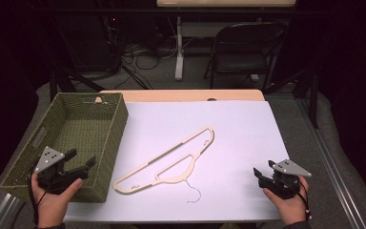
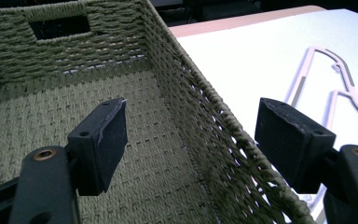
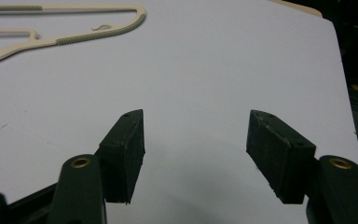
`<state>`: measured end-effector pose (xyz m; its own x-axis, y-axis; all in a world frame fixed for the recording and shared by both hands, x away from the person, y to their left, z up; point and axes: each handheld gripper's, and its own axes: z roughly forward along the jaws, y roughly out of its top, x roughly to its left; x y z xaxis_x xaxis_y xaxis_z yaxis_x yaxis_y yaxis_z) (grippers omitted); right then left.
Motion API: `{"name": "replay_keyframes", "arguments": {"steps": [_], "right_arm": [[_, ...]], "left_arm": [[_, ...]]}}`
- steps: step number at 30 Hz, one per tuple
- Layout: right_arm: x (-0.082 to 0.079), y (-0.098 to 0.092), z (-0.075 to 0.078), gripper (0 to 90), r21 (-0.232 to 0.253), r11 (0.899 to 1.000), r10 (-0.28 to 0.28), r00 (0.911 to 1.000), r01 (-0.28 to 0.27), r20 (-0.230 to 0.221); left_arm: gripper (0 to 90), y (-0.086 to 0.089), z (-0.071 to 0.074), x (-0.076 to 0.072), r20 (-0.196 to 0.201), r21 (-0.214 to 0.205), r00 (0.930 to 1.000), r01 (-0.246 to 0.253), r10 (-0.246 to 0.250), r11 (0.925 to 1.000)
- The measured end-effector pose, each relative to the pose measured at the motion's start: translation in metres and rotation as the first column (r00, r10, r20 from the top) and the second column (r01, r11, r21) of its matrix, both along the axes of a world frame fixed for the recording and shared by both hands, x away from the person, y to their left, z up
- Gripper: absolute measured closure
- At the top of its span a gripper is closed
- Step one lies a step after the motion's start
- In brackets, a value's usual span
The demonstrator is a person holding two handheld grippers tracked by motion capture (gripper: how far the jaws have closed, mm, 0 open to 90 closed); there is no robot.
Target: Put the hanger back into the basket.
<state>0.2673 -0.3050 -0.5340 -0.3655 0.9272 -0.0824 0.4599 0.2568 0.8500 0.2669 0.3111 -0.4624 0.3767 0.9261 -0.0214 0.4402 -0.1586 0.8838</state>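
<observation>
I held both sets of fingers wide and empty: my left gripper (image 1: pixel 91 162) over the basket (image 1: pixel 119 125), my right gripper (image 1: pixel 259 175) on the counter (image 1: pixel 248 129). Reaching the hanger (image 1: pixel 171 160) came next, I judged.

Dim lab: cables (image 1: pixel 145 57), folding chair (image 1: pixel 240 50)

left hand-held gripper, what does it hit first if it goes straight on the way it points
Probably the basket: the left hand-held gripper has its open jaws astride the near wall, so the rim between them likely comes first, though depth is hard to judge.
</observation>
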Motion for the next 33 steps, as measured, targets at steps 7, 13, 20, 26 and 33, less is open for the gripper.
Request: {"name": "replay_keyframes", "arguments": {"steps": [7, 13, 20, 26, 33], "right_arm": [[0.000, 0.002, 0.000, 36.6, -0.008, 1.000, 0.014, 0.9999, -0.014, 0.003], [-0.004, 0.004, 0.003, 37.0, -0.020, 0.999, 0.029, 0.9996, -0.029, 0.002], [0.000, 0.007, 0.002, 41.6, -0.026, 0.997, 0.069, 0.9976, -0.070, -0.006], [0.003, 0.018, 0.006, 48.8, -0.100, 0.983, 0.154, 0.9881, -0.154, -0.007], [0.011, 0.039, 0.029, 49.0, -0.154, 0.955, 0.254, 0.9670, -0.254, -0.016]], "left_arm": [[26.9, -0.004, 0.000, -0.001, -0.002, 0.013, 0.9999, 0.012, -0.012, 0.9998], [27.4, -0.008, 0.005, -0.006, 0.017, 0.003, 0.9996, 0.024, -0.025, 0.9997], [30.1, -0.011, 0.008, -0.007, 0.025, 0.014, 0.9990, 0.036, -0.037, 0.9992], [31.0, -0.016, 0.011, -0.009, 0.024, 0.012, 0.9984, 0.051, -0.051, 0.9986], [31.0, -0.019, 0.012, -0.010, 0.018, 0.011, 0.9975, 0.068, -0.068, 0.9976]]}}
